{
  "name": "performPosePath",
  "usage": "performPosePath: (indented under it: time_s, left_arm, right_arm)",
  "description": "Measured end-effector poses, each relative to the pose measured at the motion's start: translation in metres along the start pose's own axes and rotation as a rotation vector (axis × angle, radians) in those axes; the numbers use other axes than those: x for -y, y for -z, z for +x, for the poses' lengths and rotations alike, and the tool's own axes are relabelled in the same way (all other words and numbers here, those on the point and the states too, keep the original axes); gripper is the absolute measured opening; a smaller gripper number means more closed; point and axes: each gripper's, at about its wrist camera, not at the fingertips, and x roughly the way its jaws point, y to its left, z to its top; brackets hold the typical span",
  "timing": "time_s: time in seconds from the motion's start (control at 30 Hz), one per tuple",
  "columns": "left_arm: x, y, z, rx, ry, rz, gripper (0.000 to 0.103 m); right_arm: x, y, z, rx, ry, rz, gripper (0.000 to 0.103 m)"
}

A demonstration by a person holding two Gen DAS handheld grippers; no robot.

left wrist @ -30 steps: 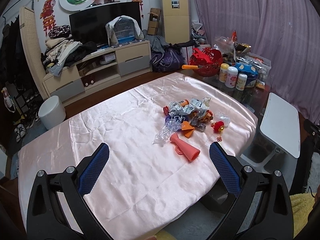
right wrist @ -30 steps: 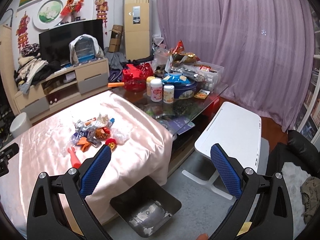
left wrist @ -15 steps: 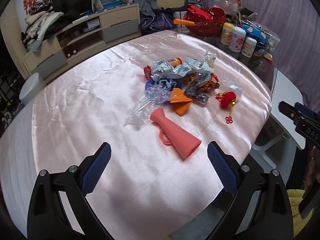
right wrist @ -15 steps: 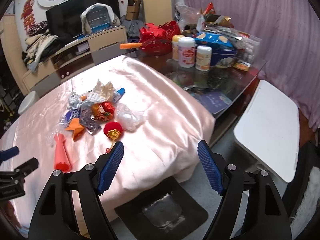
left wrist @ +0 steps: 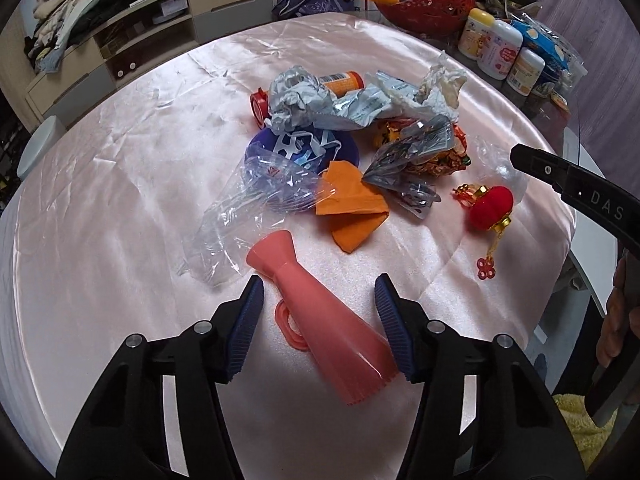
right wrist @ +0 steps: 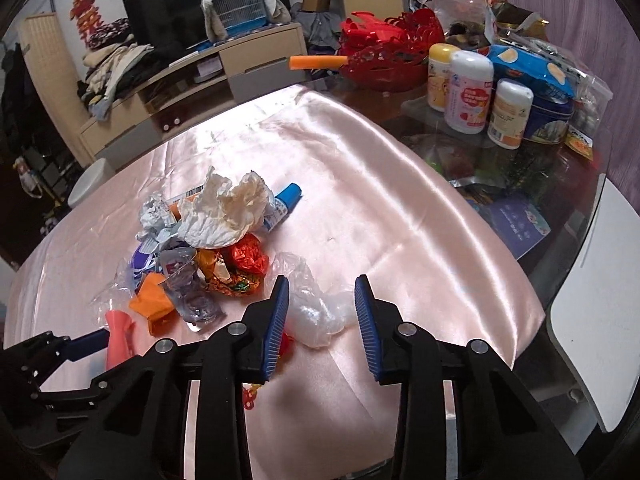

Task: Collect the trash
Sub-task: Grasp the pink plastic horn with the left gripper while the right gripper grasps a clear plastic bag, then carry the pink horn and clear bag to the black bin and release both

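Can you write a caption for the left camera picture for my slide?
Open left gripper straddles a pink plastic horn beside a trash pile on a pink tablecloth.

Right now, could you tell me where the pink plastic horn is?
In the left wrist view the pink plastic horn lies on the satin tablecloth between the open left gripper fingers.

Your left black two-finger gripper with blue ribbed pads (left wrist: 319,294) points toward twelve o'clock, its jaws parted wide and nothing pressed between the pads. Your right black two-finger gripper with blue ribbed pads (right wrist: 322,294) also points toward twelve o'clock, jaws apart but narrower. In the left wrist view, your right gripper reaches in from three o'clock.
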Motion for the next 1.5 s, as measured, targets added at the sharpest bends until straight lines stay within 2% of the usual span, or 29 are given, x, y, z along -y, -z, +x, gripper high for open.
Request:
performPosePath:
  time_s: [0.13, 0.2, 0.3, 0.37, 0.43, 0.53, 0.6, 0.8, 1.0, 1.13, 1.23, 1.4, 1.5]
  left_arm:
    - [-0.001, 0.001, 0.005, 0.004, -0.012, -0.004, 0.049]
    - [-0.001, 0.001, 0.005, 0.009, -0.024, 0.0, 0.041]
    - [-0.002, 0.001, 0.004, 0.016, -0.026, 0.0, 0.038]
    - [-0.002, 0.004, 0.003, 0.023, -0.029, 0.014, 0.037]
    - [0.0, 0.007, 0.002, 0.029, -0.038, 0.033, 0.035]
    - [-0.004, 0.01, -0.001, 0.033, -0.042, 0.041, 0.03]
    - [-0.007, 0.009, -0.004, 0.038, -0.046, 0.046, 0.021]
    - [-0.012, -0.004, -0.033, 0.099, -0.034, 0.052, 0.02]
    - [0.0, -0.007, -0.09, 0.201, 0.005, 0.071, 0.02]
    - [0.021, 0.004, -0.126, 0.262, 0.053, 0.117, 0.02]
    - [0.039, 0.017, -0.139, 0.273, 0.086, 0.157, 0.02]
    - [0.069, 0.047, -0.138, 0.242, 0.16, 0.234, 0.02]
    - [0.089, 0.071, -0.124, 0.191, 0.213, 0.284, 0.02]
  right_arm:
    - [0.001, 0.003, 0.015, -0.031, -0.033, 0.008, 0.033]
    - [0.003, 0.005, 0.019, -0.039, -0.044, 0.023, 0.033]
    - [0.006, 0.007, 0.024, -0.063, -0.082, 0.062, 0.035]
    - [0.003, 0.008, 0.024, -0.062, -0.083, 0.053, 0.033]
    - [-0.002, 0.009, 0.024, -0.057, -0.069, 0.03, 0.023]
    - [-0.006, 0.007, 0.019, -0.035, -0.04, 0.006, 0.017]
    - [-0.005, 0.002, 0.012, -0.004, -0.01, -0.001, 0.016]
    - [-0.003, -0.016, -0.03, 0.091, 0.018, 0.001, 0.016]
    - [0.001, -0.015, -0.09, 0.169, 0.049, -0.005, 0.016]
    - [0.002, 0.0, -0.13, 0.198, 0.085, -0.014, 0.016]
    - [0.009, 0.024, -0.155, 0.2, 0.123, -0.019, 0.016]
    - [0.028, 0.072, -0.176, 0.159, 0.178, -0.009, 0.016]
    - [0.041, 0.102, -0.176, 0.114, 0.188, 0.025, 0.016]
